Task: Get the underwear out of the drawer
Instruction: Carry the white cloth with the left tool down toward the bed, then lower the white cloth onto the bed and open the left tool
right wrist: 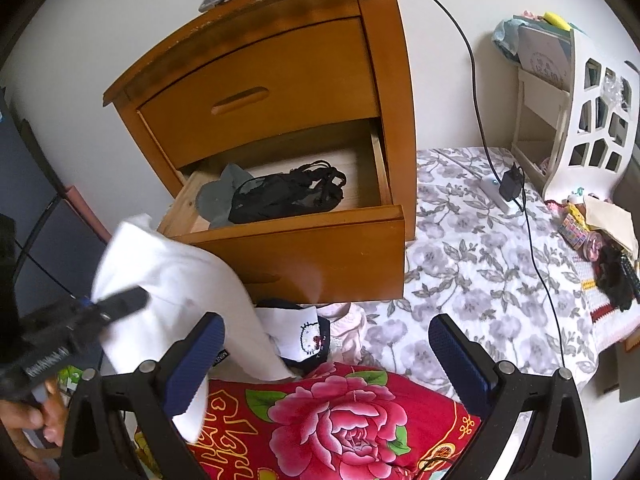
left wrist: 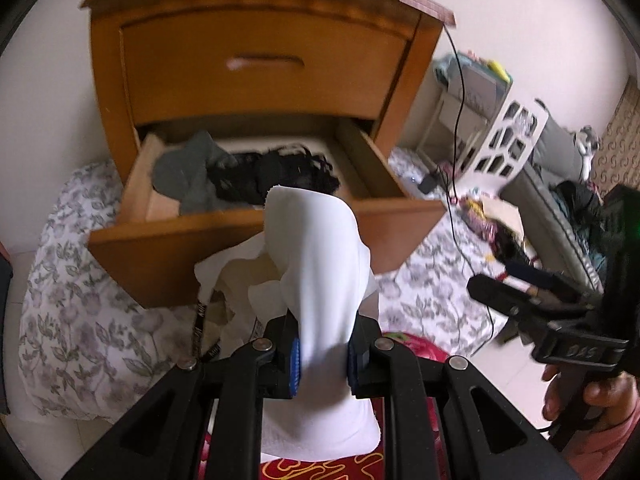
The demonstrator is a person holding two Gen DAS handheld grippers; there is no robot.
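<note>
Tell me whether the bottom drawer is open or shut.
Open. The bottom drawer is pulled out from the nightstand, so the grey garment and black garment inside show.

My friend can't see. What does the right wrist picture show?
The left gripper holds a white garment in front of an open wooden drawer. Black underwear and a grey cloth lie inside. The right gripper is open above a red flowered fabric.

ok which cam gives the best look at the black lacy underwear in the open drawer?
Right wrist: the black lacy underwear lies fully visible in the open wooden drawer, sharp and unblocked. In the left wrist view it is blurred and partly hidden behind the white cloth clamped in the left gripper.
</note>
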